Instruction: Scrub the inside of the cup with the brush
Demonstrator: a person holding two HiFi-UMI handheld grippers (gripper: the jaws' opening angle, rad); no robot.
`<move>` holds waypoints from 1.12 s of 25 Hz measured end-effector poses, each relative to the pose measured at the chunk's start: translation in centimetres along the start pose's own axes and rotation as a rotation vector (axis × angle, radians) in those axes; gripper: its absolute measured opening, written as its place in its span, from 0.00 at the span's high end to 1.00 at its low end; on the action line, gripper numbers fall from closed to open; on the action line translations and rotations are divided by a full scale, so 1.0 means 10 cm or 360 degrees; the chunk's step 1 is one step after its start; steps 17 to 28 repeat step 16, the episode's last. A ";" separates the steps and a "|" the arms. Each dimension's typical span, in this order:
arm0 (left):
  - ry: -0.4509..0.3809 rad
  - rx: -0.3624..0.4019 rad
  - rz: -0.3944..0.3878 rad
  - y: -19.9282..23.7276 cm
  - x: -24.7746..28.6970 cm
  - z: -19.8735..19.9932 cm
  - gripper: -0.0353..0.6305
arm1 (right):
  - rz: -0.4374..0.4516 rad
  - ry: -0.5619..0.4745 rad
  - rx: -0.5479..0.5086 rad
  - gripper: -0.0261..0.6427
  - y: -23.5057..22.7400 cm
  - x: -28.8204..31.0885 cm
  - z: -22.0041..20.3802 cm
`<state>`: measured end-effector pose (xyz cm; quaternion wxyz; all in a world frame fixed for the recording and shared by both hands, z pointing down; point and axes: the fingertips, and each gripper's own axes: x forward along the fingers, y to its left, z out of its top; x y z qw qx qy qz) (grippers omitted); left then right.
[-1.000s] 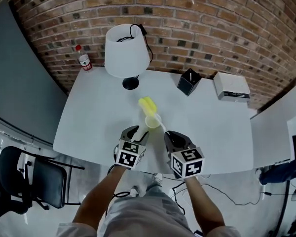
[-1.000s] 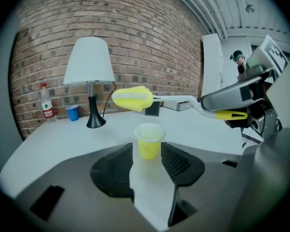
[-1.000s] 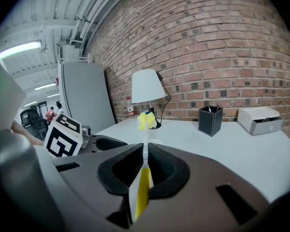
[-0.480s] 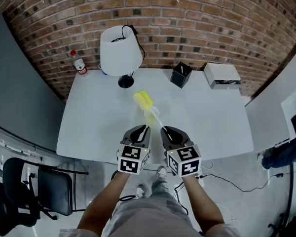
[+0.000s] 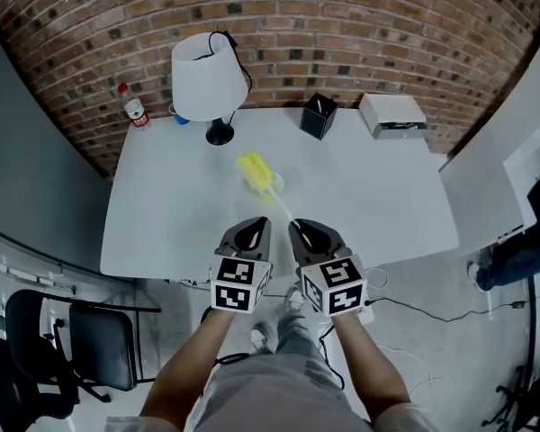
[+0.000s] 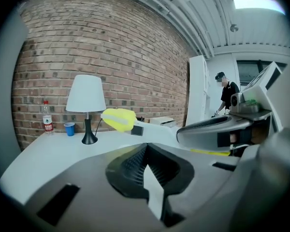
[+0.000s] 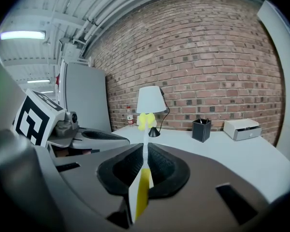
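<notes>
My right gripper (image 5: 297,229) is shut on the white and yellow handle of the brush (image 7: 144,180). The brush's yellow head (image 5: 255,170) reaches out over the table, at a pale cup (image 5: 272,186) standing on the white table (image 5: 162,205). In the right gripper view the head (image 7: 146,121) shows straight ahead in front of the lamp. My left gripper (image 5: 261,226) hangs beside the right one at the table's front edge, shut with nothing in it. In the left gripper view the jaws (image 6: 146,151) meet, and the brush head (image 6: 118,119) floats ahead.
At the back of the table stand a white lamp (image 5: 210,77), a water bottle (image 5: 129,105), a blue cup (image 5: 179,116), a black pen holder (image 5: 318,115) and a white box (image 5: 391,113). A black chair (image 5: 63,336) stands on the left. A person (image 6: 226,94) is far off.
The left gripper's jaws have gone from open beside the cup to shut and empty. Both grippers have drawn back towards the table's front edge, the brush still held in the right.
</notes>
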<state>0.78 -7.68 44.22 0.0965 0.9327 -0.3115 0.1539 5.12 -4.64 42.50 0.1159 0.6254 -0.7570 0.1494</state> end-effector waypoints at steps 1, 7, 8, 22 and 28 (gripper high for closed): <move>0.0003 -0.0001 -0.0006 -0.02 -0.02 -0.01 0.94 | -0.0003 0.0000 0.0000 0.92 0.01 -0.02 -0.01; 0.0000 0.0004 -0.0036 -0.14 -0.07 -0.04 0.94 | -0.0015 0.0003 -0.0002 0.92 0.03 -0.12 -0.07; 0.0001 0.0005 -0.0042 -0.15 -0.08 -0.04 0.94 | -0.0019 0.0004 0.0000 0.92 0.03 -0.14 -0.08; 0.0002 0.0001 -0.0064 -0.21 -0.11 -0.03 0.94 | -0.0036 0.0018 0.0000 0.92 0.03 -0.21 -0.12; 0.0002 0.0001 -0.0064 -0.21 -0.11 -0.03 0.94 | -0.0036 0.0018 0.0000 0.92 0.03 -0.21 -0.12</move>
